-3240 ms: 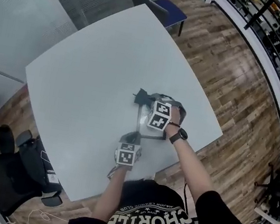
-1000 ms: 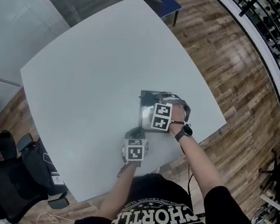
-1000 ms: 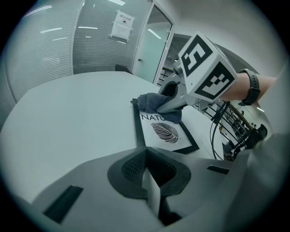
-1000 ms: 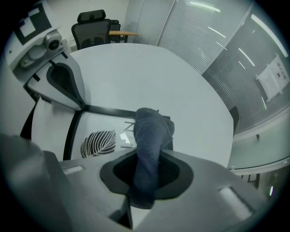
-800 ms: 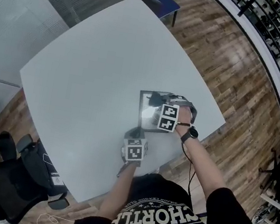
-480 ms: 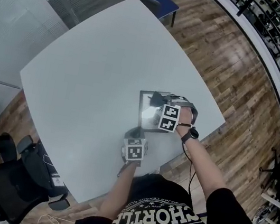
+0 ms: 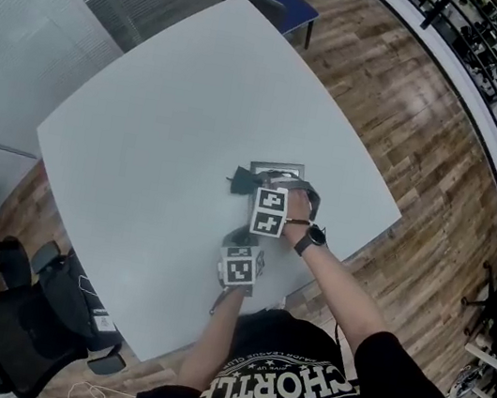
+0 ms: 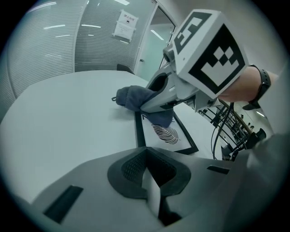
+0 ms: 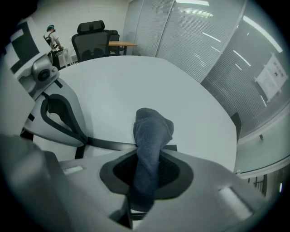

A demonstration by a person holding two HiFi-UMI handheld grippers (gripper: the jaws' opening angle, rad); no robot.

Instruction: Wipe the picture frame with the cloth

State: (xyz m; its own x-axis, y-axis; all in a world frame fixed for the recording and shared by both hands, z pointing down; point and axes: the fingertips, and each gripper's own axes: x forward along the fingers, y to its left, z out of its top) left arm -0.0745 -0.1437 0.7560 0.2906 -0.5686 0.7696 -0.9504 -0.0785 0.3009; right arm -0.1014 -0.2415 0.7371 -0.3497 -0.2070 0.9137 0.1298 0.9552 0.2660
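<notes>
The right gripper (image 9: 149, 179) had its jaws clamped on a blue-grey cloth (image 9: 152, 136), whose bunched end stuck out ahead of them and lay down on the dark edge of the picture frame (image 8: 165, 136), at the corner farthest from the left gripper. The left gripper (image 8: 149, 174) had its jaws pressed together with nothing between them. The frame lay flat on the white table (image 7: 168, 112) just ahead of it, leaf print facing up.

cloth (image 9: 152, 136): plain dark blue-grey
picture frame (image 8: 139, 133): black border, white sheet, black striped leaf
table (image 7: 170, 103): pale grey-white
marker cube (image 8: 208, 50): white, black squares
floor (image 7: 415, 118): brown wood grain
</notes>
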